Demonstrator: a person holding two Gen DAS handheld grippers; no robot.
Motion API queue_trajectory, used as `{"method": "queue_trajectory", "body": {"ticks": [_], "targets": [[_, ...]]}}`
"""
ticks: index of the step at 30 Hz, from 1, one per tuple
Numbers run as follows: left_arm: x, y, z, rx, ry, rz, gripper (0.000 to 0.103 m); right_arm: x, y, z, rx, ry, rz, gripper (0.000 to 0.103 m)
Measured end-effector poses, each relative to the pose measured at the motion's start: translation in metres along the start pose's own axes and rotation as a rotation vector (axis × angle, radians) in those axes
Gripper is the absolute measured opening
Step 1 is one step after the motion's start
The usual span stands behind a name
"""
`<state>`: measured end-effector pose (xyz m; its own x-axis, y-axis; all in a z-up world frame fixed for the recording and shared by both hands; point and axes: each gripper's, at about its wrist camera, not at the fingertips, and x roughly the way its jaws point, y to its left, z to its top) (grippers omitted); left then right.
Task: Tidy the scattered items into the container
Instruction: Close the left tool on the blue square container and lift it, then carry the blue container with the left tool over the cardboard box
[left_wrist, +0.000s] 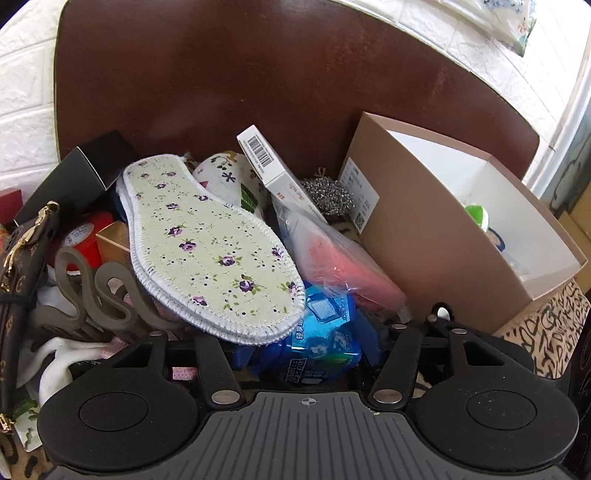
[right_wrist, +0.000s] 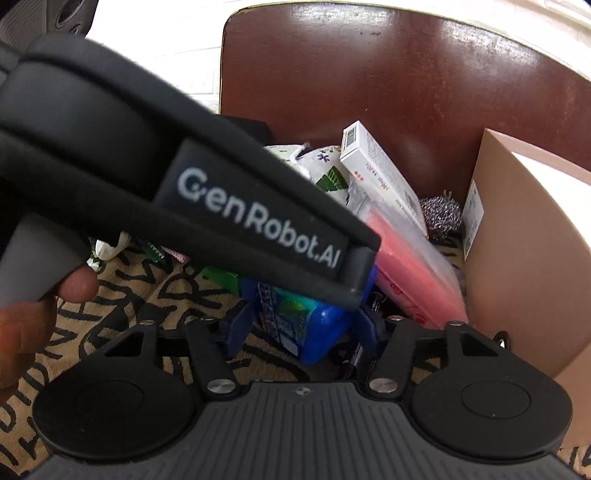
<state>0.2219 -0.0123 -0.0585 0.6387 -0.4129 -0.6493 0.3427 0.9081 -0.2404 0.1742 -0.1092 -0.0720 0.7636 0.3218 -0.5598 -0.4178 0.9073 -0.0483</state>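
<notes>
A crumpled blue pack (left_wrist: 325, 332) lies on the patterned cloth at the near edge of the pile. In the left wrist view it sits between the blue fingers of my left gripper (left_wrist: 306, 343), which press its sides. In the right wrist view the same blue pack (right_wrist: 295, 321) is held between the fingers of my right gripper (right_wrist: 301, 325). The left gripper's black housing (right_wrist: 221, 206) crosses that view and ends right above the pack. The cardboard box (left_wrist: 424, 236), white inside with a green and a blue item in it, stands open to the right (right_wrist: 517, 258).
Floral insoles (left_wrist: 210, 243) overlap the pack's left side. A pink item in a clear bag (left_wrist: 343, 258), a white barcoded box (left_wrist: 269, 162) and a steel scourer (left_wrist: 328, 195) lie behind it. A black box (left_wrist: 85, 170), a red roll (left_wrist: 85, 240) and a grey hair claw (left_wrist: 96, 295) crowd the left. A hand (right_wrist: 22, 325) holds the left gripper.
</notes>
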Motion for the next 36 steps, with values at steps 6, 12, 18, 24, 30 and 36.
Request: {"method": "queue_trajectory", "body": {"ticks": [6,12,18,24,30,36], "targets": [[-0.013,-0.003,-0.006,0.014,0.009,0.0,0.054,-0.013,0.006,-0.002,-0.049,0.001,0.0,0.062],[-0.039,-0.017,-0.026,0.024,0.016,0.006,0.054,-0.045,0.014,-0.013,-0.056,0.022,0.04,0.062],[-0.066,-0.036,-0.056,0.015,0.023,0.011,0.054,-0.083,0.025,-0.034,-0.066,0.045,0.063,0.062],[-0.094,-0.054,-0.08,-0.027,0.045,-0.007,0.054,-0.121,0.037,-0.051,-0.082,0.061,0.081,0.062],[-0.11,-0.071,-0.101,-0.054,0.089,-0.014,0.06,-0.149,0.039,-0.064,-0.096,0.076,0.105,0.062],[-0.112,-0.069,-0.111,-0.111,0.116,-0.023,0.069,-0.147,0.038,-0.066,-0.049,0.054,0.126,0.063]]}}
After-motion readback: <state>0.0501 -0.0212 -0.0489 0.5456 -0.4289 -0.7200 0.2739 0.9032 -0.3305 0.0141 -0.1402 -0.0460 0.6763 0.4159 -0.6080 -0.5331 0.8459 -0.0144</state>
